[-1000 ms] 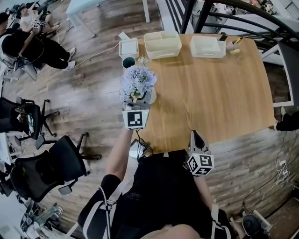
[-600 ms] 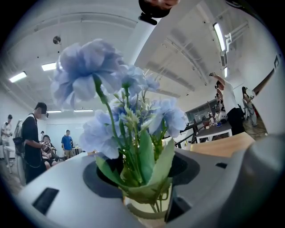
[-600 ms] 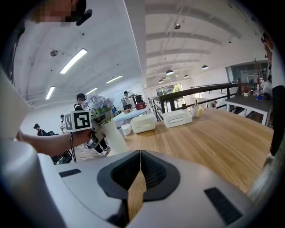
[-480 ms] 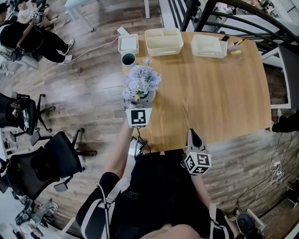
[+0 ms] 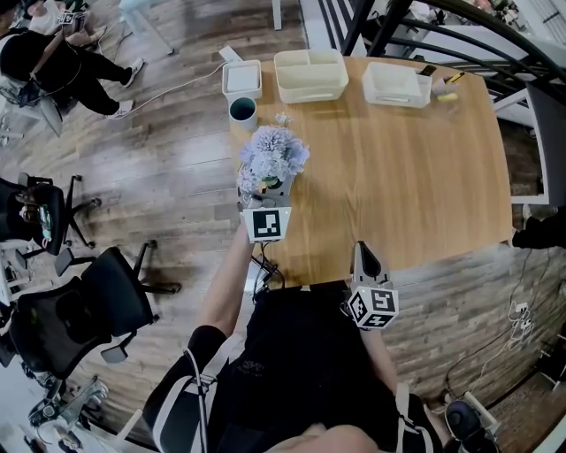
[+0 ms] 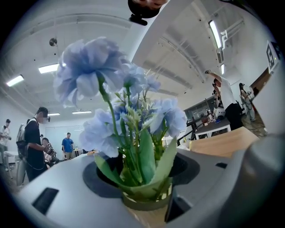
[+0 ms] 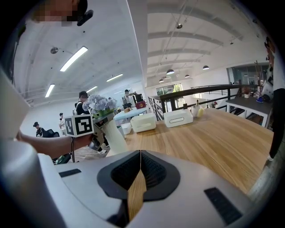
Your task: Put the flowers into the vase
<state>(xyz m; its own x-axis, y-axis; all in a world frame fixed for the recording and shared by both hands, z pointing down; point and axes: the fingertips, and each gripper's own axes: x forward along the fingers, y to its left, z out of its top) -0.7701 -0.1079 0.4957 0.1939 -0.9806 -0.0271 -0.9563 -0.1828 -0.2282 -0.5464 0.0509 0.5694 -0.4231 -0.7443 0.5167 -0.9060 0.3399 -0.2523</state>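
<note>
A bunch of pale blue flowers (image 5: 272, 155) with green leaves stands upright between the jaws of my left gripper (image 5: 265, 190), over the table's left edge. In the left gripper view the flowers (image 6: 129, 116) fill the middle, and the left gripper (image 6: 142, 178) is shut on the leafy stems. A pale round collar (image 6: 144, 201) rings their foot; I cannot tell if it is a vase. A dark teal cup (image 5: 241, 110) stands farther back on the table. My right gripper (image 5: 363, 257) is at the near table edge; in its own view the right gripper (image 7: 138, 178) is shut and holds nothing.
On the wooden table (image 5: 416, 168) at the back stand a small white box (image 5: 241, 78), a cream two-part tray (image 5: 309, 76) and a white tray (image 5: 395, 85). Black office chairs (image 5: 97, 305) stand on the floor at left. A dark railing (image 5: 424, 26) runs behind the table.
The left gripper with the flowers has sunk a little toward the table. The right gripper has kept its place.
</note>
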